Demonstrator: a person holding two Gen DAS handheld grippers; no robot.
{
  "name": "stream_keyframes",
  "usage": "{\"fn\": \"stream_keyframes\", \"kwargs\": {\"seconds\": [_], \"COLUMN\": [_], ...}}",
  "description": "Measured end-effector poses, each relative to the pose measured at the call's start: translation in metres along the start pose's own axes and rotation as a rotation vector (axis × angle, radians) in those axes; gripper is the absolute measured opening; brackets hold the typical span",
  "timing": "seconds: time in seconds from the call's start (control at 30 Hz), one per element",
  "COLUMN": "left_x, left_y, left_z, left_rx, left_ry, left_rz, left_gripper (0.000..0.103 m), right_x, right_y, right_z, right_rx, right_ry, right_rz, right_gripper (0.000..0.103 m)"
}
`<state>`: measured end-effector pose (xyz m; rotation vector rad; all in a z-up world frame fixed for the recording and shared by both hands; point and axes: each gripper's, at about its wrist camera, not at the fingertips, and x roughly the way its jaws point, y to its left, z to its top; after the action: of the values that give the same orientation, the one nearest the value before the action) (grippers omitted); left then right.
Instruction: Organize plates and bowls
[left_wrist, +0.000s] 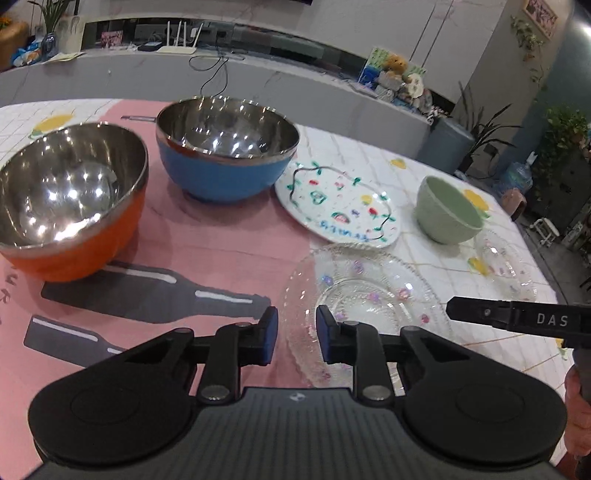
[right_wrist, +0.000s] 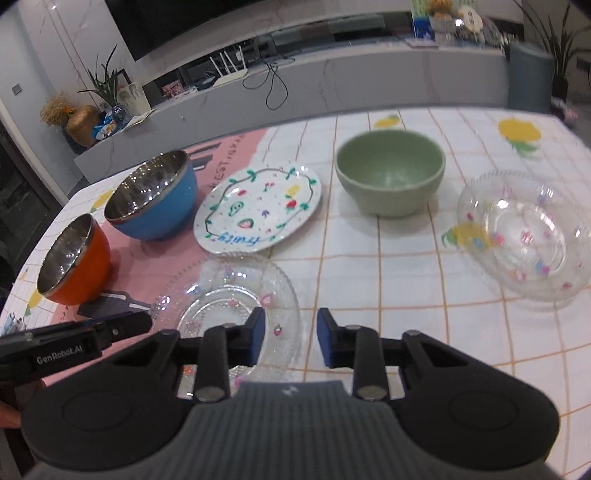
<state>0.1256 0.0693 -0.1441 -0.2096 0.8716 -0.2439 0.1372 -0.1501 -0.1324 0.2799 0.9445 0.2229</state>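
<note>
Six pieces spread singly on the table (right_wrist: 369, 266), none stacked yet. Nearest: glass plate (left_wrist: 365, 306) straddling pink mat (left_wrist: 207, 251), probably first pick. Left gripper (left_wrist: 296, 334) and right gripper (right_wrist: 291, 336) over its near rim, jaws narrowed but released, grasping nothing. Painted plate (right_wrist: 258, 210) reads "fruity"; gripper labels "DAS", "GenRobot.AI".

The orange bowl (left_wrist: 70, 199) and blue bowl (left_wrist: 225, 147) have mirror-bright steel insides and smooth coloured shells. The green bowl (right_wrist: 389, 171) looks matt and faintly grainy. The painted plate (right_wrist: 258, 210) is glossy white; the glass plate (left_wrist: 364, 302) is clear and beaded.
</note>
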Motion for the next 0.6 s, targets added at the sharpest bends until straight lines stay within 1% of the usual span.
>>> {"fn": "stream_keyframes", "kwargs": {"seconds": [0.07, 0.13, 0.17, 0.2, 0.27, 0.37, 0.6], "left_x": [0.003, 0.006, 0.007, 0.009, 0.011, 0.011, 0.011], "left_y": [0.001, 0.002, 0.002, 0.002, 0.003, 0.003, 0.000], "left_z": [0.000, 0.000, -0.001, -0.001, -0.001, 0.000, -0.001], "left_rx": [-0.009, -0.013, -0.016, -0.018, -0.027, -0.028, -0.016], "left_ry": [0.011, 0.019, 0.023, 0.028, 0.026, 0.029, 0.022], "left_rz": [-0.003, -0.006, -0.011, -0.012, -0.017, -0.022, -0.009], "left_gripper": [0.029, 0.026, 0.023, 0.021, 0.019, 0.018, 0.017], "right_x": [0.004, 0.009, 0.010, 0.012, 0.014, 0.018, 0.018], "right_y": [-0.003, -0.005, -0.007, -0.008, -0.010, -0.010, -0.012], "right_z": [0.000, -0.001, -0.001, -0.002, -0.004, -0.008, -0.012], "right_rx": [0.016, 0.037, 0.051, 0.066, 0.088, 0.091, 0.084], "right_ry": [0.013, 0.024, 0.028, 0.034, 0.044, 0.059, 0.044], "right_rz": [0.005, 0.017, 0.028, 0.039, 0.049, 0.055, 0.065], "right_gripper": [0.027, 0.022, 0.021, 0.018, 0.016, 0.009, 0.008]}}
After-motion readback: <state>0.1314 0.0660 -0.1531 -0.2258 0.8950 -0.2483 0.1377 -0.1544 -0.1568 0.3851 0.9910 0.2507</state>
